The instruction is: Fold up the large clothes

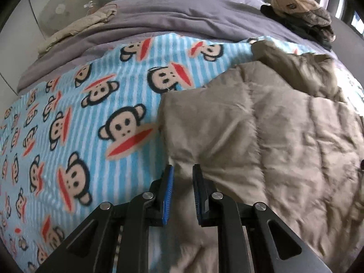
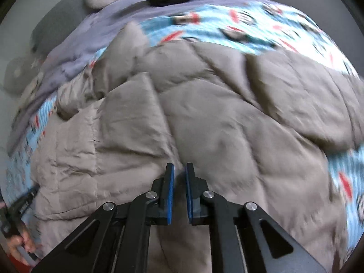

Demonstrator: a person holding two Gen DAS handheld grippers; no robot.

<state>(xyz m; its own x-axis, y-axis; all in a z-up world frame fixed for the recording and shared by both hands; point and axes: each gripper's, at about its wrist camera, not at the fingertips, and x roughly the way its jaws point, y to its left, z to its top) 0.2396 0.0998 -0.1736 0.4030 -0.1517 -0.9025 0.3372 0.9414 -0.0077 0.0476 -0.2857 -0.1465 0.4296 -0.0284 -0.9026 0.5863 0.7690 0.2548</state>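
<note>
Soft, even daylight in both views, moderately bright; brightest patch at a window strip (image 1: 339,2) on the upper right edge of the left wrist view; shadows faint and diffuse; no glare; strong fisheye bowing with black vignette corners; motion blur smears the patterned blanket (image 2: 238,31) and quilted coat (image 2: 204,104), heaviest towards the rims.

Home bedroom: bed (image 1: 159,20), monkey blanket (image 1: 91,118).
</note>
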